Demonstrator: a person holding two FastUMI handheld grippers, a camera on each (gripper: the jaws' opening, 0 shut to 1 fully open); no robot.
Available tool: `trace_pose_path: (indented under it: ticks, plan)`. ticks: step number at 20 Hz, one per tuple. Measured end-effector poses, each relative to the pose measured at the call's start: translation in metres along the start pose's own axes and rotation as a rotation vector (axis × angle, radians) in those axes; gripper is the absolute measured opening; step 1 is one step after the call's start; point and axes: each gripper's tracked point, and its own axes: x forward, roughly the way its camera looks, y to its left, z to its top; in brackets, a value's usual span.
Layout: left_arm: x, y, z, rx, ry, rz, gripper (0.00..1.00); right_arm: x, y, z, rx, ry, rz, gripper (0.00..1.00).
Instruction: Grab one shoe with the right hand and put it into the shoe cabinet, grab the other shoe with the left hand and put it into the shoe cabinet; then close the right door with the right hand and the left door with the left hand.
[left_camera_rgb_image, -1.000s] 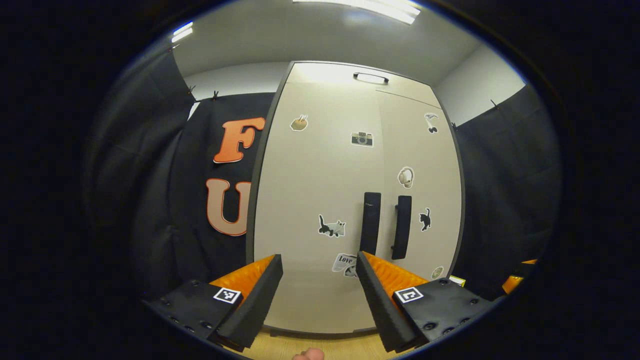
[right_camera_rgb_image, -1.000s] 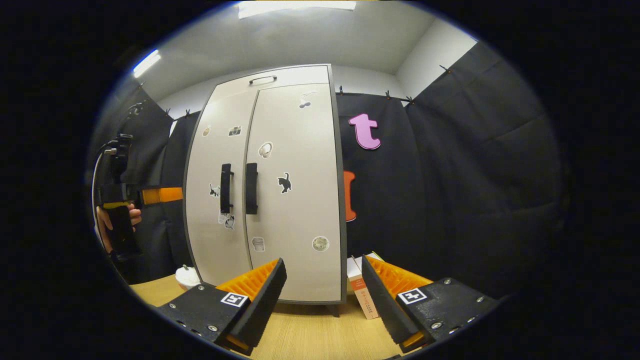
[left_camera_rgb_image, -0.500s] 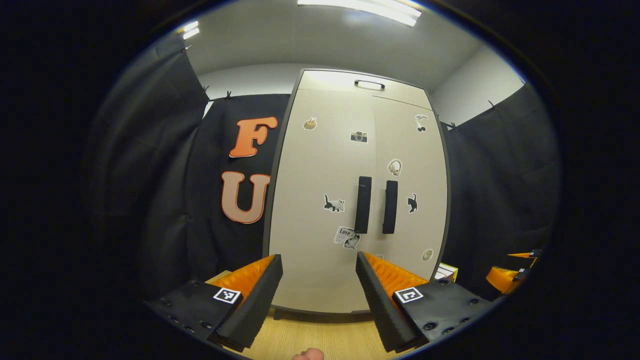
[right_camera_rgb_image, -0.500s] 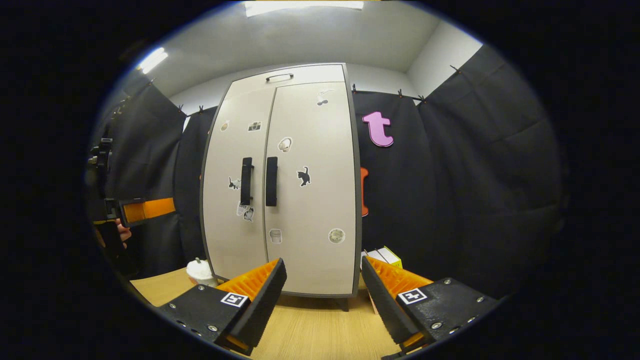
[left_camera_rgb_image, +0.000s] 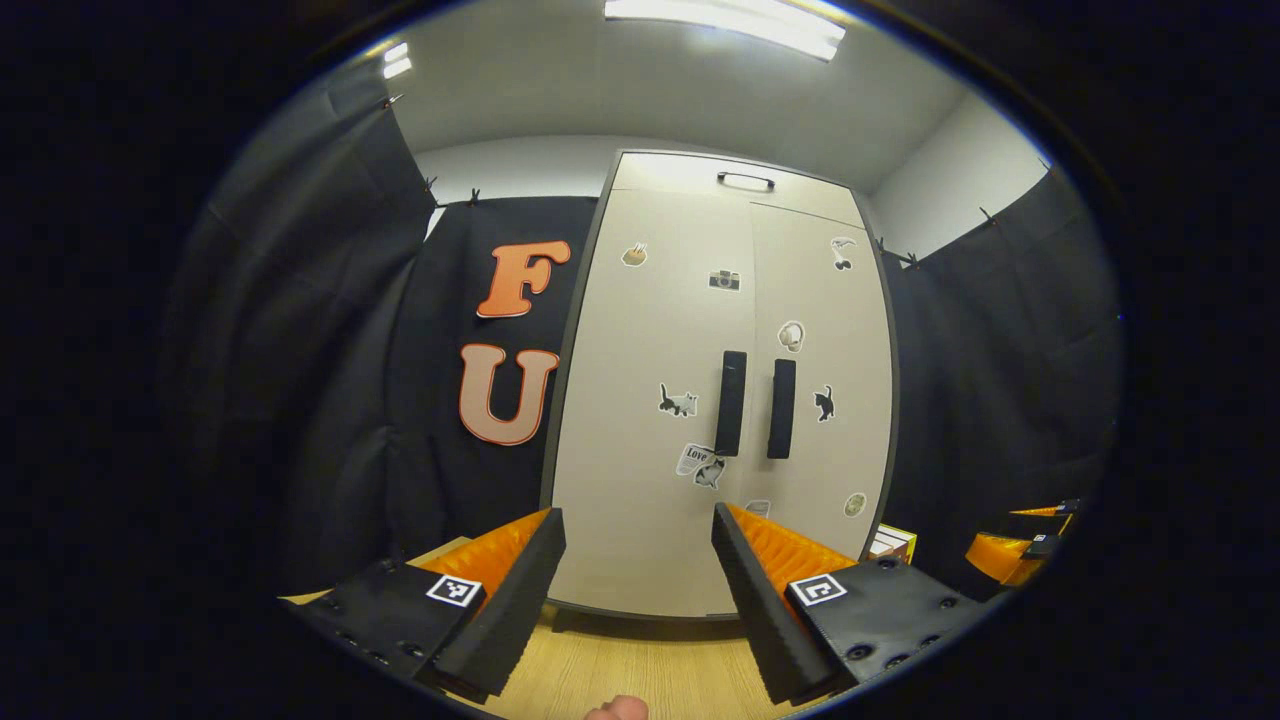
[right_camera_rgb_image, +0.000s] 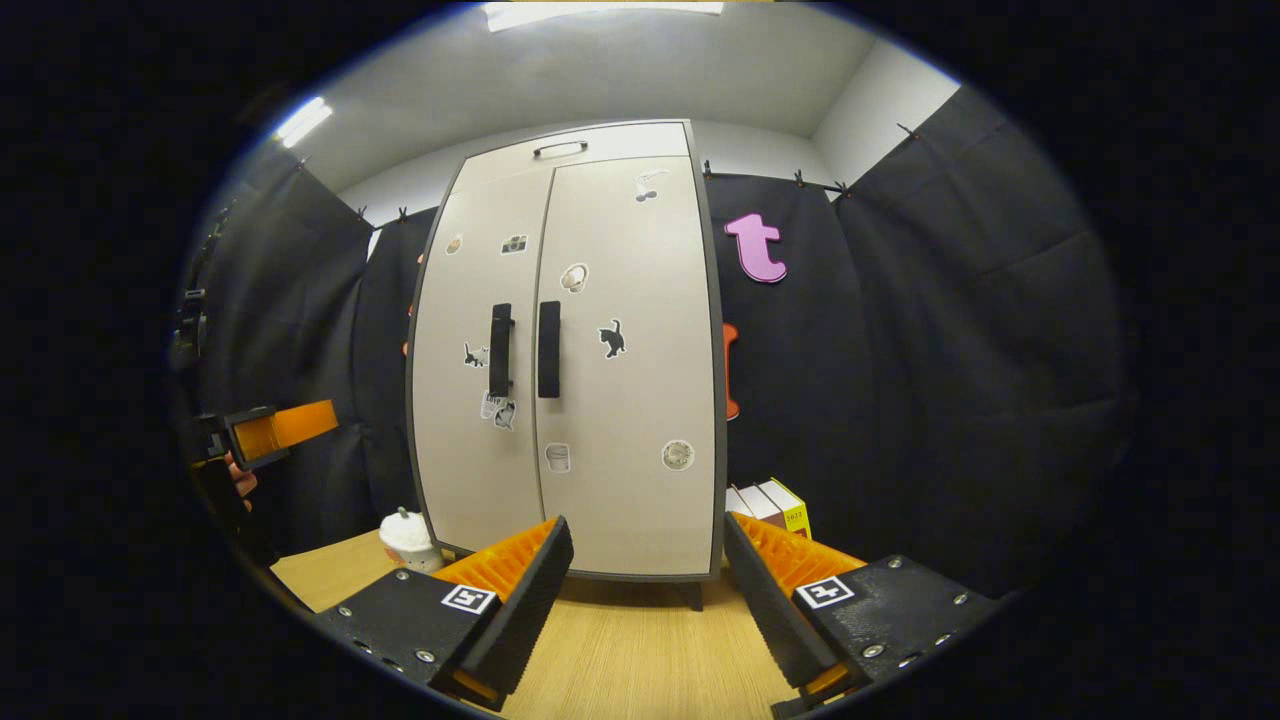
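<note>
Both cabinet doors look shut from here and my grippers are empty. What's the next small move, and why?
Probably none beyond easing both grippers back to rest. The left door and right door sit flush with handles side by side, and the left gripper and right gripper are open and empty, short of the cabinet. No shoe is in sight.

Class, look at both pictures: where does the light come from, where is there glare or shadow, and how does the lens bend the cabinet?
Left gripper view: a ceiling light strip glares, brightening the shoe cabinet top; the cabinet sides bow outward. Right gripper view: a ceiling light overhead, a shadow under the cabinet on the wooden table, and the same bowed edges; both views look sharp.
</note>
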Motion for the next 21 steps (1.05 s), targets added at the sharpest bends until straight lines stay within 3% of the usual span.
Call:
trace_pose_path:
  ticks: [4,7,9,13,20,21]
  plan:
    - [-0.004,-0.007,-0.002,-0.008,0.006,-0.01,0.99,-0.002,-0.008,0.0,0.014,-0.002,-0.018,0.93]
    - [-0.005,-0.013,-0.004,0.004,0.011,-0.025,0.96,-0.001,-0.014,-0.004,0.006,0.004,-0.04,0.93]
    - [-0.006,-0.013,-0.004,0.015,0.014,-0.025,0.99,-0.002,-0.014,-0.006,0.019,0.011,-0.039,0.93]
    - [-0.007,-0.017,-0.006,0.039,0.015,-0.026,0.96,-0.001,-0.015,-0.008,0.029,0.014,-0.04,0.93]
    - [-0.009,-0.016,-0.013,0.013,0.038,-0.022,0.99,-0.002,-0.012,-0.011,0.036,0.02,-0.033,0.93]
    - [-0.008,-0.016,-0.016,0.007,0.046,-0.025,0.96,-0.001,-0.012,-0.01,0.036,0.02,-0.032,0.93]
